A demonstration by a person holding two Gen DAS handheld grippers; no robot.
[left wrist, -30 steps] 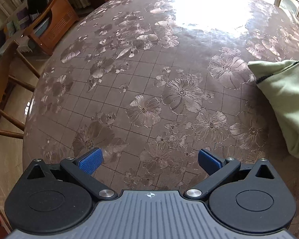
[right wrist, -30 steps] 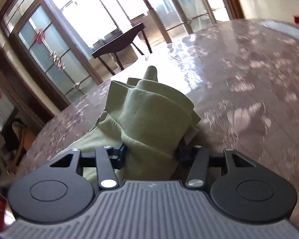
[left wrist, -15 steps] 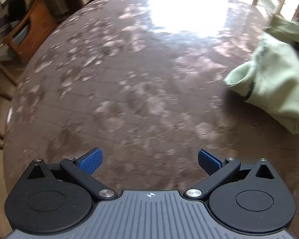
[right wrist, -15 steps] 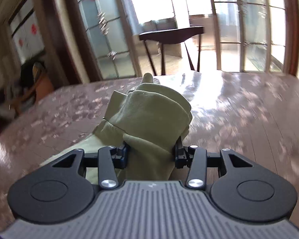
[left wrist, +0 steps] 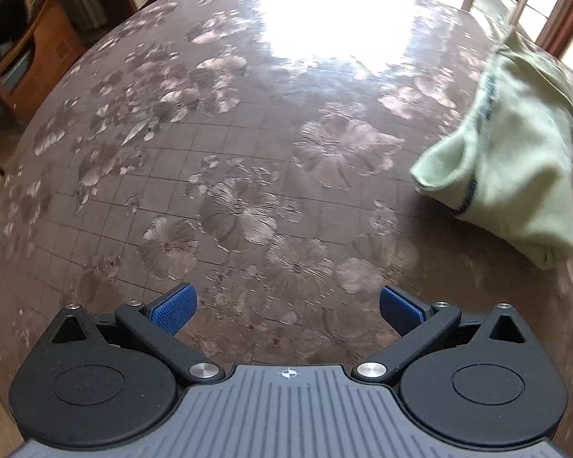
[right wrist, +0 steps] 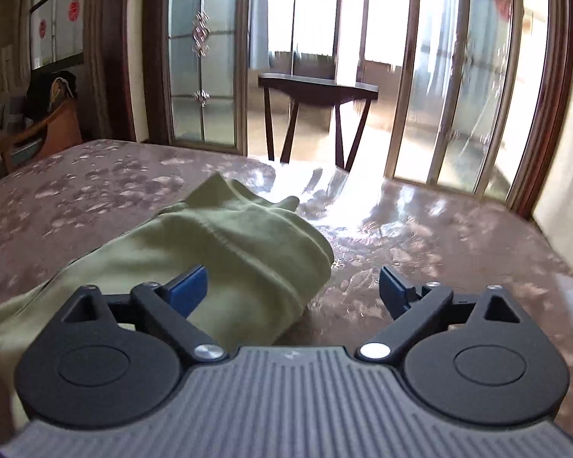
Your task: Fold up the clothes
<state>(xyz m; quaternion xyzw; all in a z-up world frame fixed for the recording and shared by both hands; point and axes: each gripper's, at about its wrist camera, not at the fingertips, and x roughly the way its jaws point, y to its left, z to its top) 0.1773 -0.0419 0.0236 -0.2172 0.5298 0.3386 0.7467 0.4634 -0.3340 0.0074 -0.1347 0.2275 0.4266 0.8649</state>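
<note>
A pale green garment (right wrist: 225, 244) lies bunched and folded on the brown flowered tablecloth (right wrist: 439, 244). My right gripper (right wrist: 292, 292) hangs just above its near end with the jaws opening wide. The cloth lies under and between them, but the blue pads (right wrist: 189, 286) do not press on it. In the left wrist view the same green garment (left wrist: 512, 175) rests at the right side of the table. My left gripper (left wrist: 286, 311) stands open over the bare tablecloth (left wrist: 229, 191), well to the left of the garment, with nothing between its fingers.
The round table's edge curves along the left (left wrist: 4, 206). A wooden chair (left wrist: 34, 57) stands beyond it at far left. Past the far edge are a dark side table (right wrist: 317, 91) and glass doors (right wrist: 458, 76).
My right gripper let go of the green garment, spread its jaws and rose; the cloth dropped onto the table. In the left wrist view the garment shifted from the right edge further in.
</note>
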